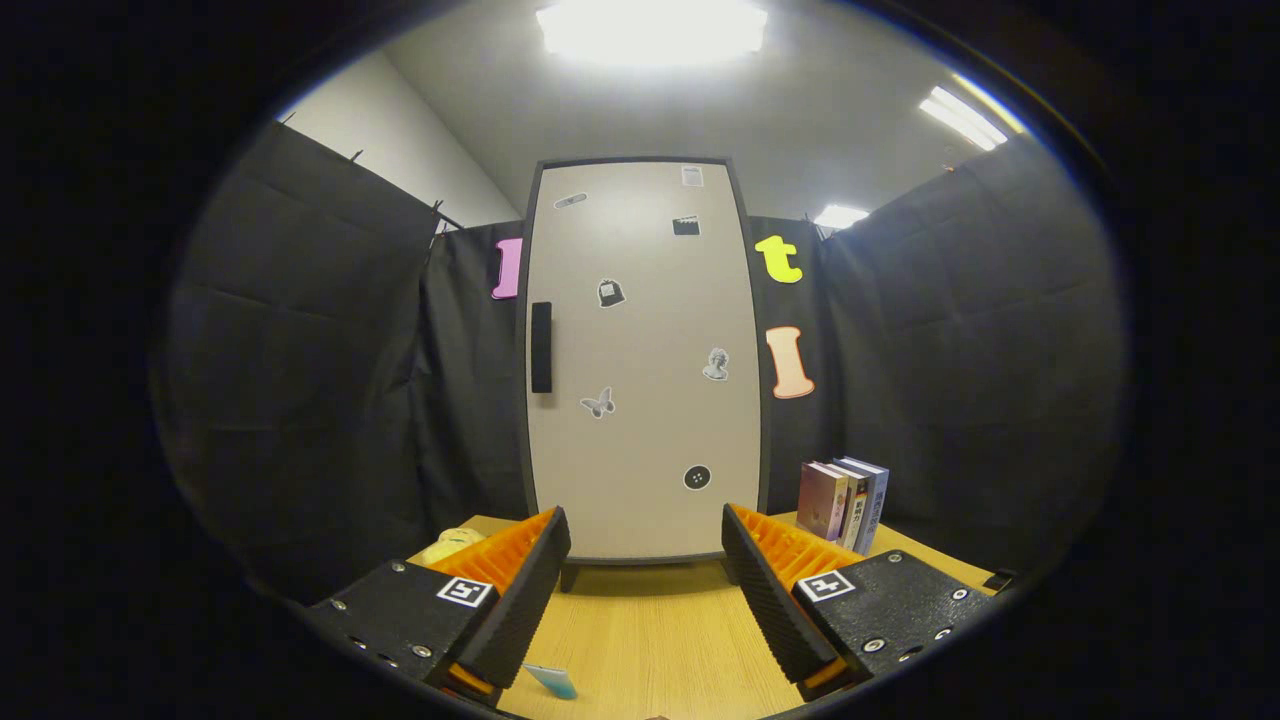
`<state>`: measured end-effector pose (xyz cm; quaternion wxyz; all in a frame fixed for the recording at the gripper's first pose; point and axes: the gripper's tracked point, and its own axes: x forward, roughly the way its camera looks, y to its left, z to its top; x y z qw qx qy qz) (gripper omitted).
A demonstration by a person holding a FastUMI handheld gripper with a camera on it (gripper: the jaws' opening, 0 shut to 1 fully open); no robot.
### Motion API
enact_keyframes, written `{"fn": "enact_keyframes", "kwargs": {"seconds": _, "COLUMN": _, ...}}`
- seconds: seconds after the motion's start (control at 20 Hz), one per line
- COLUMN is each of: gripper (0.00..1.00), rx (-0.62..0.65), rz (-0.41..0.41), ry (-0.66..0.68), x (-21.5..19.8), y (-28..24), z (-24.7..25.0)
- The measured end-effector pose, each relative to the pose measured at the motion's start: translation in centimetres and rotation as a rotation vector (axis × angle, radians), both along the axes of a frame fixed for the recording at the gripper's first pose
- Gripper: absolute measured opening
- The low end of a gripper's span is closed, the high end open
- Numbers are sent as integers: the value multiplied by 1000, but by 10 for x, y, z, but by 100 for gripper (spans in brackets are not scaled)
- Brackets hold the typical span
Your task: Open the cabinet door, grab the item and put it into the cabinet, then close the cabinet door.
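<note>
Lighting: overhead, from a ceiling panel (652,28) blown out to pure white glare; two further ceiling strips (962,116), also overexposed. Cabinet door (643,360): evenly lit, soft sheen in its upper half, stickers crisp. Booth wall cloth (300,370): dim, folds faintly readable. Table (650,630): warm, well lit, dark shadow under the cabinet base. Gripper (646,590) with fingers spread apart, sharp. Distortion: strong fisheye bowing of the door edges; darkening toward the rim.

My camera rides low over the wooden table (650,640), facing the cabinet door (640,360) straight on at 12 o'clock, fairly near. My 2 fingers (520,590) frame it, spread apart at 7 and 5 o'clock.
</note>
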<state>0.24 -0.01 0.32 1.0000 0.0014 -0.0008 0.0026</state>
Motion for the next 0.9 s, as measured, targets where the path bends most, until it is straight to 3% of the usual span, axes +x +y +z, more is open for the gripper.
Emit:
{"fn": "enact_keyframes", "kwargs": {"seconds": 0.3, "gripper": 94, "rx": 11, "rz": 30, "ry": -12, "x": 17, "y": 12, "z": 17}}
{"fn": "enact_keyframes", "kwargs": {"seconds": 0.9, "gripper": 94, "rx": 2, "rz": 177, "ry": -39, "x": 90, "y": 66, "z": 77}}
